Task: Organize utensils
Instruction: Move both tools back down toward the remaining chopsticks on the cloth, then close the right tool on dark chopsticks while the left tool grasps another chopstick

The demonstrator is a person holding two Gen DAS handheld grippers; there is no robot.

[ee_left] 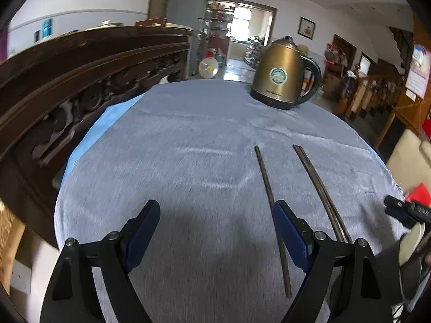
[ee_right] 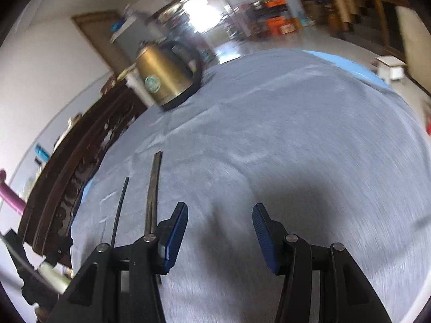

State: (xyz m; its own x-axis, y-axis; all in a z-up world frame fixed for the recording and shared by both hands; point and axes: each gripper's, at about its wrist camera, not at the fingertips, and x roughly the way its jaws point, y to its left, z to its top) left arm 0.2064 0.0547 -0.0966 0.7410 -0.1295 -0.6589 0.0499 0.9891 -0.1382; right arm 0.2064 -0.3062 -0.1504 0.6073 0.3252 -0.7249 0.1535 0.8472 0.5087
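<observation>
While both grippers hang over the grey cloth, nothing sits between either pair of fingers.

Left gripper (ee_left: 215,231): jaws spread wide, empty, low centre of the left wrist view, above bare cloth.
Right gripper (ee_right: 219,231): jaws parted, empty, low centre of the right wrist view; its shadow falls on the cloth just ahead.
Single chopstick (ee_left: 272,210): flat on the cloth, right of centre in the left wrist view, its lower stretch passing behind the left gripper's right-hand finger; contact cannot be judged.
Paired chopsticks (ee_left: 317,183): lying together, further right in the same view, apart from the single one, lower ends hidden behind the gripper body.
Same utensils, right wrist view: left of the right gripper, lower left of frame, blurred.
Tablecloth (ee_left: 188,134): grey, creased, covering a round table.
Kettle (ee_left: 282,75): brass-coloured, upright, upper right of the left wrist view, well apart from the chopsticks.
Carved wooden furniture (ee_left: 67,80): dark, along the left edge.
</observation>
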